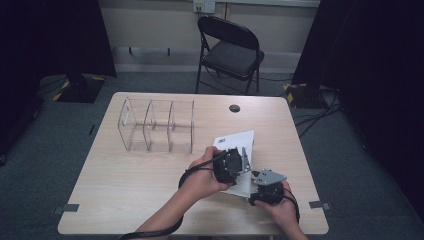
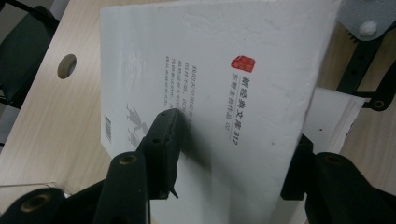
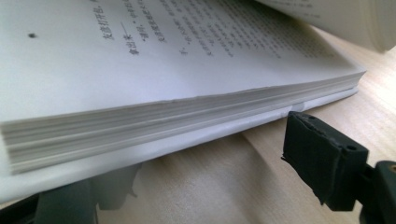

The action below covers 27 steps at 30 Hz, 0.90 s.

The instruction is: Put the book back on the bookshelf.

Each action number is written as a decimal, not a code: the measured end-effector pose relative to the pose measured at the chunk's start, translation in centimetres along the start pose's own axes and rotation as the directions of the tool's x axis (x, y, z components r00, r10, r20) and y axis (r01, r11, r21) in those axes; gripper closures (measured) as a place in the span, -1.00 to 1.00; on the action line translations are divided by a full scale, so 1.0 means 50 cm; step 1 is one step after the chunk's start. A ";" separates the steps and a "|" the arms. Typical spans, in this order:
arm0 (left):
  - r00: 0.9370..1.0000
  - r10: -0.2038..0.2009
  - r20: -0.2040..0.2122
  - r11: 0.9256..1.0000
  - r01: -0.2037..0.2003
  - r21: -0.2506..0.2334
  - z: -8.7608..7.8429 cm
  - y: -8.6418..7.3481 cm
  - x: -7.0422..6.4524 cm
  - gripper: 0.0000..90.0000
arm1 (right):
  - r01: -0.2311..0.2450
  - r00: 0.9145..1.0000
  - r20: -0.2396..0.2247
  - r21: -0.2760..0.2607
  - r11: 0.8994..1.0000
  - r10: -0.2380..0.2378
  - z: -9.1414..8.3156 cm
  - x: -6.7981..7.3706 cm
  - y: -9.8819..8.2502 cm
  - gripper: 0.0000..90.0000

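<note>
The desk (image 1: 125, 185) is carrying a clear plastic rack (image 1: 156, 125) with three slots at its far left, and a white book (image 1: 235, 142) lying open toward the near right, in front of the person. The step in hand looks to me like opening the book, or lifting it by its cover.

The left tongs (image 1: 243, 162) are clamping the raised part of the book; in the left gripper view one black pad (image 2: 163, 135) is pressing flat on the printed white cover (image 2: 224, 107) and the other jaw is sitting behind its far edge, so the grip is narrow and holding that cover.

The right tongs (image 1: 264, 181) are standing wide, just beside the book's near edge; in the right gripper view the stack of pages (image 3: 154, 112) is lying between the jaws with one pad (image 3: 322, 154) apart from it, gripping nothing.

To do this well, I would say the left hand should be keeping its hold close to the spine side, so the cover is not bending or creasing. The right tongs should be sliding low along the desk, under the bottom cover, before closing, and taking the whole block of pages rather than a few loose leaves.
</note>
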<state>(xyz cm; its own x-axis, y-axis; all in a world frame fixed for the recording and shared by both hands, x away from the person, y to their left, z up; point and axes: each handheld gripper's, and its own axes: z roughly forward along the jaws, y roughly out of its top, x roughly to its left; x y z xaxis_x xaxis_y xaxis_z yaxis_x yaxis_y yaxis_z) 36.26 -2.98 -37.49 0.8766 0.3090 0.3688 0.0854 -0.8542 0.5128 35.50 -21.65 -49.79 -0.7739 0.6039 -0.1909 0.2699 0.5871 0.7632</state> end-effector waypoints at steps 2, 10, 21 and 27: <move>1.000 -0.005 0.000 1.000 0.005 0.005 0.000 0.003 0.001 0.12 | 0.012 1.000 0.003 -0.007 1.000 -0.012 -0.002 0.001 0.002 -0.49; 1.000 -0.013 0.002 1.000 0.013 0.008 -0.001 0.007 0.005 0.12 | 0.052 0.999 0.015 -0.026 0.998 -0.052 -0.009 0.008 0.010 -0.45; 1.000 -0.012 0.007 1.000 0.012 0.028 -0.003 0.019 0.005 0.12 | 0.125 0.991 0.051 -0.067 0.990 -0.122 -0.025 0.014 0.025 -0.39; 1.000 -0.024 0.008 0.999 0.024 0.022 -0.004 0.021 0.008 0.12 | 0.142 0.989 0.059 -0.069 0.987 -0.138 -0.028 0.013 0.025 -0.39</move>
<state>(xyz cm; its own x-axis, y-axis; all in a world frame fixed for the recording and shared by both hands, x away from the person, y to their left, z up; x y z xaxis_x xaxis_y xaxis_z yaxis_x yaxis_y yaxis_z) 36.61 -3.66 -36.66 0.8780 0.3263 0.3503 0.1167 -0.8555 0.5045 34.55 -21.28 -48.09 -0.7688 0.5473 -0.3306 0.1167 0.6284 0.7691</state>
